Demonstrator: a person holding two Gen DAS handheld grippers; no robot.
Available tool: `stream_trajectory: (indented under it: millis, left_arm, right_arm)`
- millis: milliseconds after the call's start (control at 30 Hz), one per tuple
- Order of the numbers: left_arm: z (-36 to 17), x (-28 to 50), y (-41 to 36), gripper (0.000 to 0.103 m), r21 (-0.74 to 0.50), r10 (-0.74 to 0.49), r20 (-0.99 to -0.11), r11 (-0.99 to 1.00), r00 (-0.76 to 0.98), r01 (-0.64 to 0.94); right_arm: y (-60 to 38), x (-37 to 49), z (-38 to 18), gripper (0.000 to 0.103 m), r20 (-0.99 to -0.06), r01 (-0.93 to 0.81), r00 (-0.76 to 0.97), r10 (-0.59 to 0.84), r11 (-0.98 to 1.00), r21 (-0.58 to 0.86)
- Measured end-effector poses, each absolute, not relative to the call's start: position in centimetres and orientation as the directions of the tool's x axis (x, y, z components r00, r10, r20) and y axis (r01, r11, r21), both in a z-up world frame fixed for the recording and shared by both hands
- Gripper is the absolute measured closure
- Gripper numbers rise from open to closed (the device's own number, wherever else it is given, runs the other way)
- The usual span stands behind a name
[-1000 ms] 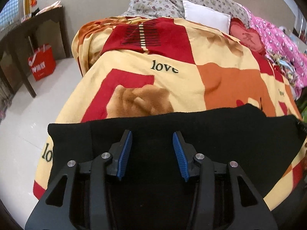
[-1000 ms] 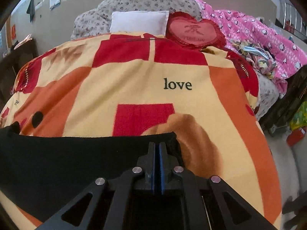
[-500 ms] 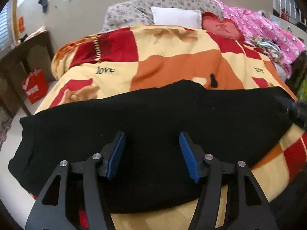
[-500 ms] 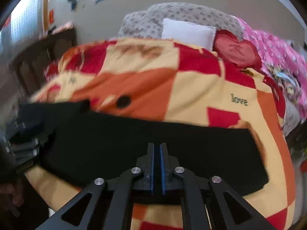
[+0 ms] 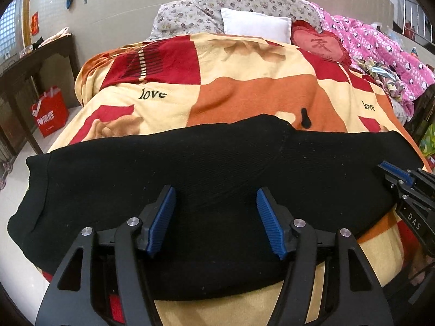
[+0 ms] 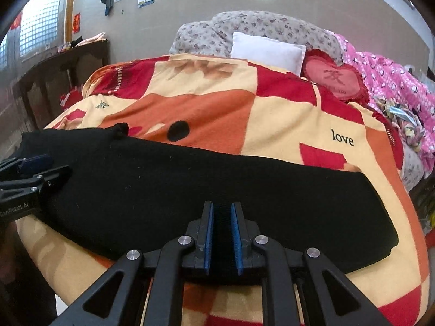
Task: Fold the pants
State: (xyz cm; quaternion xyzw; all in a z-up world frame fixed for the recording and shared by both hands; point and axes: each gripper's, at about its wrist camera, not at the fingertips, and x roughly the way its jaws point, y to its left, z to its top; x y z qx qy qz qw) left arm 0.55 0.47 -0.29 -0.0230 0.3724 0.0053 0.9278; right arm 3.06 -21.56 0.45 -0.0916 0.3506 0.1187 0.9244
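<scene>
Hovering low over the near edge of the bed, the left tool (image 5: 216,222) has its blue pads spread wide, jaws just having opened further, nothing pinched between them and only black cloth lying beneath. The right tool (image 6: 222,235) has its jaws parted by a narrow gap after just easing open; dark fabric shows in the gap, but whether the pads touch it I cannot tell. The pants (image 5: 190,179) lie as one long black band across the foot of the bed, on a blanket (image 5: 244,95) checked in red, orange and cream with "love" printed on it. Farther back sit a white pillow (image 5: 255,24), a red heart cushion (image 5: 319,44) and a pink quilt (image 5: 380,54). Left of the bed stand a red bag (image 5: 50,111) and a dark wooden table (image 5: 35,57).
</scene>
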Motion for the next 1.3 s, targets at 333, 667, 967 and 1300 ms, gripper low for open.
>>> stream_trajectory:
  millis: [333,667,967,1300]
  left_arm:
    - [-0.5,0.4,0.7,0.039,-0.049,-0.020,-0.678,0.999,0.735,-0.019]
    - [2.2,-0.2,4.2,0.039,-0.118,-0.092,-0.586,0.993,0.805,0.028]
    - [0.7,0.5,6.3,0.039,-0.199,-0.105,-0.619,0.980,0.778,-0.026]
    - [0.5,0.5,6.4,0.039,-0.216,-0.125,-0.624,0.976,0.771,-0.017]
  right_arm:
    - [-24.5,2.8,1.6,0.090,-0.665,-0.239,0.703,0.255,0.964,0.116]
    - [-39.2,-0.4,3.5,0.079,-0.604,0.156,0.771,0.201,0.861,0.485]
    - [-44.8,0.0,-0.8,0.075,-0.594,0.354,0.698,0.400,0.529,0.771]
    - [-45.7,0.8,-1.6,0.075,-0.538,0.372,0.722,0.436,0.411,0.832]
